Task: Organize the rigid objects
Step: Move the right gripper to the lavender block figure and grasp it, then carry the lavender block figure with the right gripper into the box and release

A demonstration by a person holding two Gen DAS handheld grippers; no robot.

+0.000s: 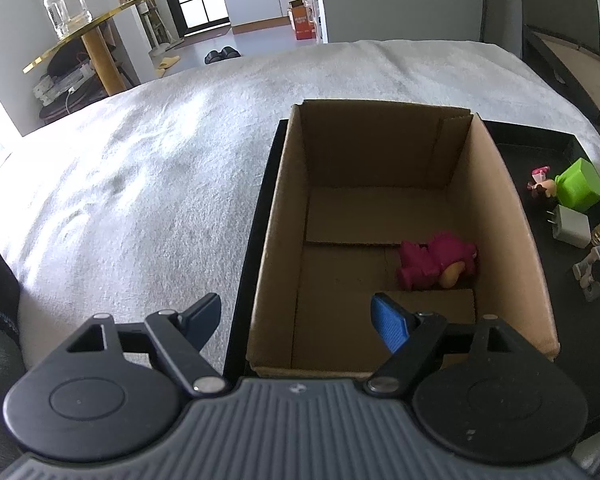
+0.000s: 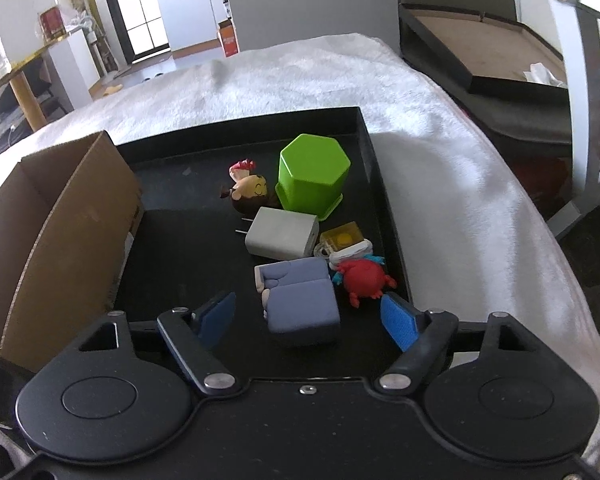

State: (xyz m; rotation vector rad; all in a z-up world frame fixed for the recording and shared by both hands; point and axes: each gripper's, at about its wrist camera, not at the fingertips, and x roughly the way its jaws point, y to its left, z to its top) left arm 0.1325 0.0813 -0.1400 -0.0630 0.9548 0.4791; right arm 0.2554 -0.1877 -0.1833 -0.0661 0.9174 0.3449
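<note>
Black tray (image 2: 364, 128) on white blanket (image 2: 440, 120). Cardboard box (image 1: 500, 208) at tray's left end, holding one pink figure (image 1: 440, 258) against its right wall. Tray's right half carried green hexagonal cup (image 2: 312, 172), white charger (image 2: 280, 232), red crab (image 2: 364, 278), purple toy sofa (image 2: 300, 300). Left gripper (image 1: 300, 316) stood wide, empty, over the box's near-left corner. Right gripper (image 2: 312, 316) stood wide, straddling the sofa, pads clear of it.

Box (image 1: 380, 208): mostly bare inside, one pink toy (image 1: 440, 260) against its right wall.
Tray (image 2: 180, 240): left half bare; right half crowded.
</note>
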